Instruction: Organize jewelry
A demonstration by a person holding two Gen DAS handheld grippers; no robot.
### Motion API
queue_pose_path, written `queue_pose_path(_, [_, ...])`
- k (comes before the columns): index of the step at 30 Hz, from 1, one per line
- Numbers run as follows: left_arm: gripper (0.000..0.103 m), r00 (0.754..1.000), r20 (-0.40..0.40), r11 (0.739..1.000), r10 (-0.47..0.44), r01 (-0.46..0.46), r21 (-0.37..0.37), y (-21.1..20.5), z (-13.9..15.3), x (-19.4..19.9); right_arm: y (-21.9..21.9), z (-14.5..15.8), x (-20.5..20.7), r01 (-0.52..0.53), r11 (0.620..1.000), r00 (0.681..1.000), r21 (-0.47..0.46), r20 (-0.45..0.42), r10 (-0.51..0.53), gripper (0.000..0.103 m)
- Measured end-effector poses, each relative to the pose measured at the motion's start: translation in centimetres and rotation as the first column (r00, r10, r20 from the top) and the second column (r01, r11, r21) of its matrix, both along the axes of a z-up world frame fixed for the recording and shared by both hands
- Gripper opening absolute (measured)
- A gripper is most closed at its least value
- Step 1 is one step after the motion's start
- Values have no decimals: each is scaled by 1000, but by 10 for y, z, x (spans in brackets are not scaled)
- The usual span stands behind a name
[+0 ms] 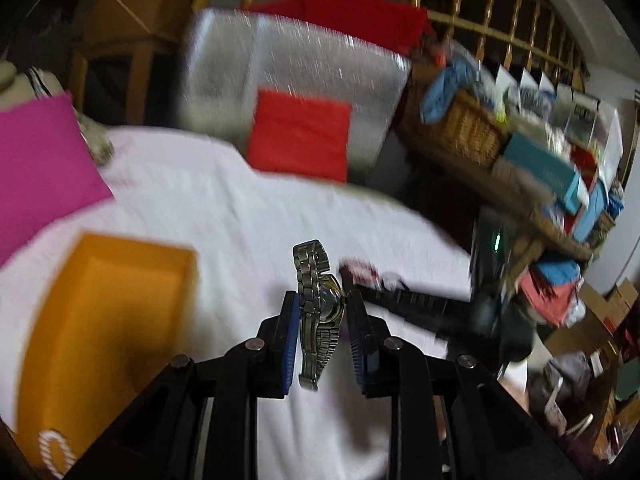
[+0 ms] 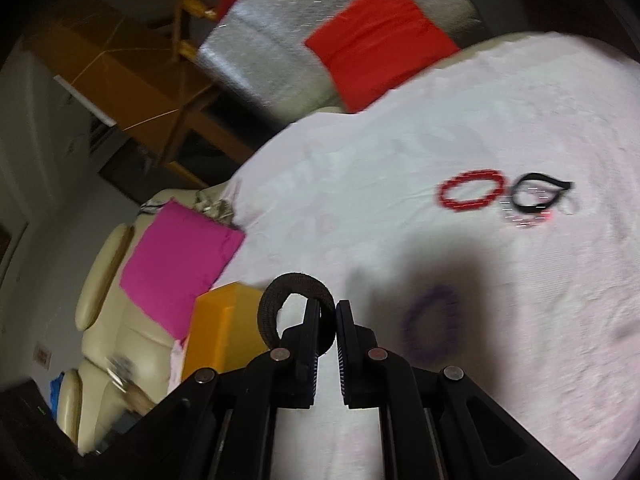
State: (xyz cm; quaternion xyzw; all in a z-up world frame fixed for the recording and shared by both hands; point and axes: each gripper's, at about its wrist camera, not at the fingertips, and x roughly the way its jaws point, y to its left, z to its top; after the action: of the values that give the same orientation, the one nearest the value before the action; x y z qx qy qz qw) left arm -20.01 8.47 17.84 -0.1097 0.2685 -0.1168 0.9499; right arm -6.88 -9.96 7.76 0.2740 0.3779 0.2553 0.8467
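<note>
While both views are smeared by motion blur, the main things read clearly against a white cloth (image 1: 224,216) spread over the worktop, which serves here as the landmark. In the left wrist view, the left tool (image 1: 324,300) holds a silver metal-link wristwatch (image 1: 320,312) above the cloth's near part; its blue pads sit narrow on either side of the watch case, pressing on it. The watch stands on edge, its long axis running roughly along the tool's fingers, one end of the band reaching up and away past the fingertips and the other hanging back toward the camera. Toward the cloth's left side sits an open orange box (image 1: 100,304); a white beaded ring (image 1: 56,450) shows at its nearest bottom edge, though whether it lies inside the box or just in front cannot be told. A pink sheet (image 1: 40,172) lies at the cloth's far left edge and a red sheet (image 1: 300,136) at its far edge. In the right wrist view, the right tool (image 2: 328,308) is nearly closed, pinching a dark brown fabric hair tie (image 2: 276,300) that stands up as a loop, leaning toward the left finger. Farther out on the cloth lie a red beaded bracelet (image 2: 470,192) and, touching or just beside it, a black loop (image 2: 536,196); a purple ring (image 2: 432,326) lies nearer, in shadow.
</note>
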Motion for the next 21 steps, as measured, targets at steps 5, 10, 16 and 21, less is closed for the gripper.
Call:
queue_pose_path(5, [25, 993, 80, 994, 89, -93, 50, 47, 37, -17, 50, 20, -23, -90, 996, 988, -10, 122, 91, 10])
queue_pose_path(10, [25, 979, 18, 974, 204, -205, 92, 96, 23, -10, 118, 26, -26, -202, 977, 968, -68, 138, 210, 10])
queue_pose_path(16, [25, 927, -179, 940, 328, -303, 157, 138, -45, 17, 189, 10, -17, -276, 946, 951, -170, 97, 295, 12])
queue_pose_path(21, [25, 860, -334, 917, 387, -322, 235, 146, -102, 33, 214, -3, 5, -236, 938, 960, -254, 88, 266, 12])
